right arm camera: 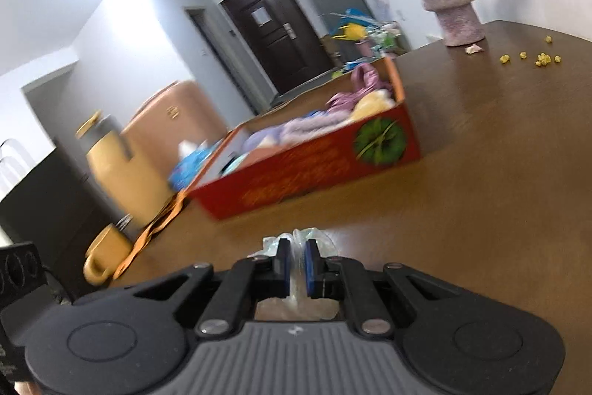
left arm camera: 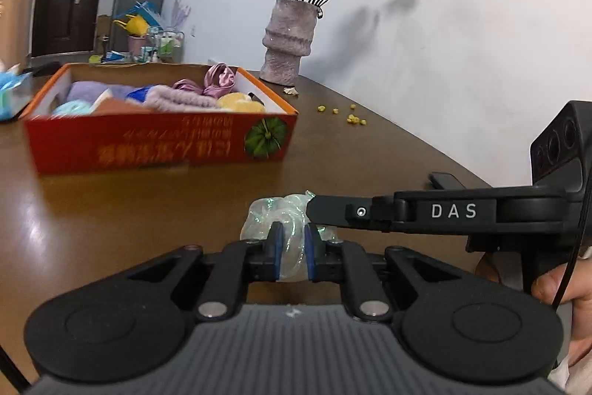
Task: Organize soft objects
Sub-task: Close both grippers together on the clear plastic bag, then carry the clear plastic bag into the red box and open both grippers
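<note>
Both the left tool (left arm camera: pixel 293 243) and right tool (right arm camera: pixel 295 256) are clamped on a crumpled clear plastic bag (left arm camera: pixel 275 210) lying on the brown tabletop (left arm camera: pixel 148 202).

Both grippers pointed slightly downward, side by side; the left gripper (left arm camera: pixel 293 239) and right gripper (right arm camera: pixel 295 260) were each clamped.

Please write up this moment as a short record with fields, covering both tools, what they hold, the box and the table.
left tool: shut on the clear plastic bundle
right tool: shut on the same bundle, from the other side
bundle: crumpled, translucent, low over the table
box: red cardboard, open, beyond the bundle
box contents: soft items, including a purple cloth and a pink satin piece
table: brown wood; vase of dried roses and yellow crumbs at the far side
</note>
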A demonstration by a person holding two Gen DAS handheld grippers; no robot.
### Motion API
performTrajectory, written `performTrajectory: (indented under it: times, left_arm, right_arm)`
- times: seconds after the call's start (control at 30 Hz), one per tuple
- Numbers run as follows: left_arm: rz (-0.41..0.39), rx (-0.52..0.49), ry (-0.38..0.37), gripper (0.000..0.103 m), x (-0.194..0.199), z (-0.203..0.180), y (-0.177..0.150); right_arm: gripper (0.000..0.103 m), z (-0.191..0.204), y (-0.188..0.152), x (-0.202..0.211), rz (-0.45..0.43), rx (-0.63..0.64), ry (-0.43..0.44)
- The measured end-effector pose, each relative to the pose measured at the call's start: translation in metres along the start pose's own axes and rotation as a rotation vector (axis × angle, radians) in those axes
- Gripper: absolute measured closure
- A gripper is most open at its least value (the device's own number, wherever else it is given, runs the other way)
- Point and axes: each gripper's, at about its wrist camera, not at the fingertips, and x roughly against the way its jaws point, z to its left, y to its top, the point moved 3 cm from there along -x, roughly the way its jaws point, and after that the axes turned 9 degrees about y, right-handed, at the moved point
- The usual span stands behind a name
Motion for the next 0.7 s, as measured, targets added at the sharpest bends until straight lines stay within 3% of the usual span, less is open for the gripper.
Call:
performTrajectory:
  times: [0.23,0.43,0.57,0.7]
  left_arm:
    - [-0.064,-0.025,0.046,0.09,0.073,-0.017,-0.024]
    - [-0.118,-0.039,0.024,0.09,0.09,-0.021,-0.012]
    - [-0.161,-0.069,0.004,0.09,0.08,-0.015,0.029]
    - [-0.218,-0.09,-0.023,0.09,0.058,0.0,0.104]
  right_arm:
    - [0.096,0.053,-0.038,0.043,-0.033,0.095,0.021]
    - [0.096,0.073,-0.036,0.064,-0.089,0.125,0.031]
    - [0.096,0.075,0.0,0.059,-0.127,0.138,0.04]
    - [0.096,0.077,0.071,0.041,-0.18,0.163,0.067]
